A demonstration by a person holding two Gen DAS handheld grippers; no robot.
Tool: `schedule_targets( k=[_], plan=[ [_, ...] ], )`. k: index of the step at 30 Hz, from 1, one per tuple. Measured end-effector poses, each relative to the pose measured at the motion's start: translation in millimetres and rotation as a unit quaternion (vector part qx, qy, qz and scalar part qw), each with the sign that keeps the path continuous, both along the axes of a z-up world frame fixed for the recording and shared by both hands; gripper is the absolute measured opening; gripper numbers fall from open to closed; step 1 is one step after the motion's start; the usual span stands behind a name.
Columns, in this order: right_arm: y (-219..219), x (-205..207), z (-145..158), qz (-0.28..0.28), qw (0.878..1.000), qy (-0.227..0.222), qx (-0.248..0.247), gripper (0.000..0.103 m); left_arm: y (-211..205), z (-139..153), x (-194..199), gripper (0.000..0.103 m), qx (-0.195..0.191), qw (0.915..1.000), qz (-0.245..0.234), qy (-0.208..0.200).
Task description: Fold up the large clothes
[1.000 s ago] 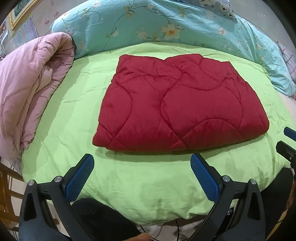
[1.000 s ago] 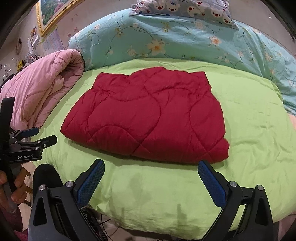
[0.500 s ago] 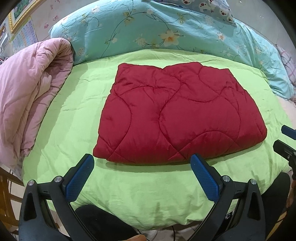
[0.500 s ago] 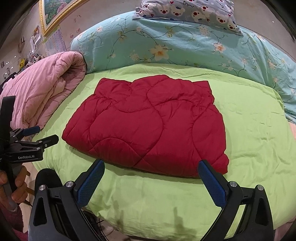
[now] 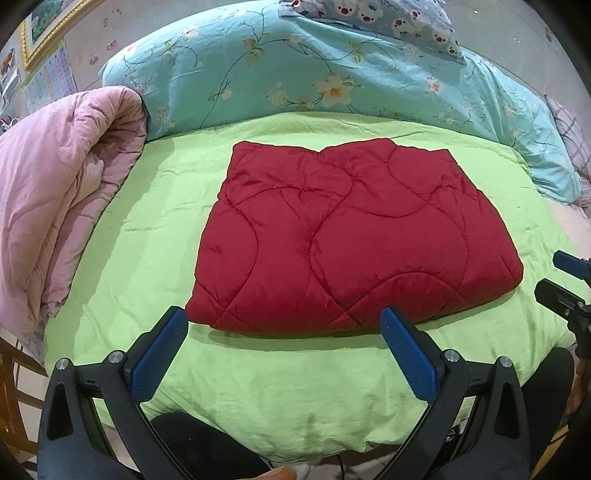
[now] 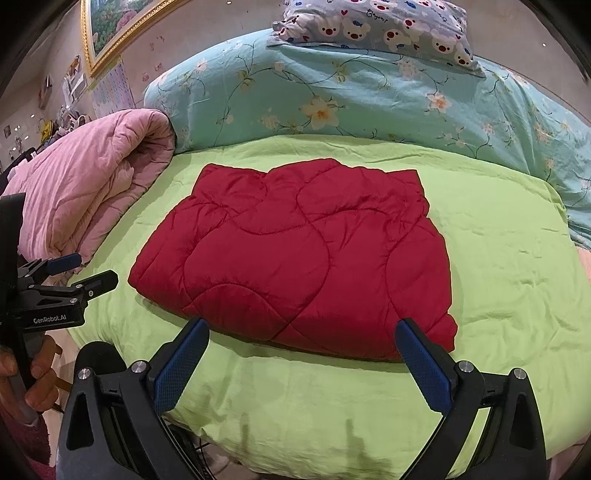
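Observation:
A red quilted garment (image 5: 351, 240) (image 6: 303, 258) lies folded into a flat rectangle in the middle of the green bed cover (image 5: 147, 236) (image 6: 498, 258). My left gripper (image 5: 282, 325) is open, its blue pads just short of the garment's near edge, with nothing between them. My right gripper (image 6: 301, 332) is open too, level with the near right part of the same edge and empty. In the right wrist view the left gripper (image 6: 83, 271) shows at the left, held by a hand (image 6: 33, 376). The right gripper's tips (image 5: 567, 277) show at the right edge of the left wrist view.
A rolled pink quilt (image 5: 55, 206) (image 6: 85, 188) lies along the left side of the bed. A teal floral duvet (image 5: 332, 74) (image 6: 369, 96) is heaped at the back with a bear-print pillow (image 6: 388, 26) on top. The bed's front edge drops off just below my grippers.
Both grippers have moved forward toward the garment's near edge, so it fills more of each view. They stay open, and the garment has not moved.

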State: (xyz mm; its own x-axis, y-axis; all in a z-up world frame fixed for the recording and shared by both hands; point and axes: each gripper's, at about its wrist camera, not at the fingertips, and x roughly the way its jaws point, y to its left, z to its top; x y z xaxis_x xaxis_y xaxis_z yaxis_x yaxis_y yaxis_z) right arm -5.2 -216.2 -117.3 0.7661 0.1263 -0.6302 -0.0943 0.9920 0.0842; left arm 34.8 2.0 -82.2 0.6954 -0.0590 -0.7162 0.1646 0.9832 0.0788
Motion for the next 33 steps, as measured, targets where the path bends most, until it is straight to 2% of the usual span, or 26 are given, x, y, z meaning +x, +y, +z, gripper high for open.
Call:
schedule_targets(
  k=[33],
  plan=[
    [-2.2,-0.1,0.9,0.000,1.000,-0.003,0.000,0.102,-4.6,6.4,-6.2,0.103,0.002,0.9999,-0.008,-0.014]
  ],
)
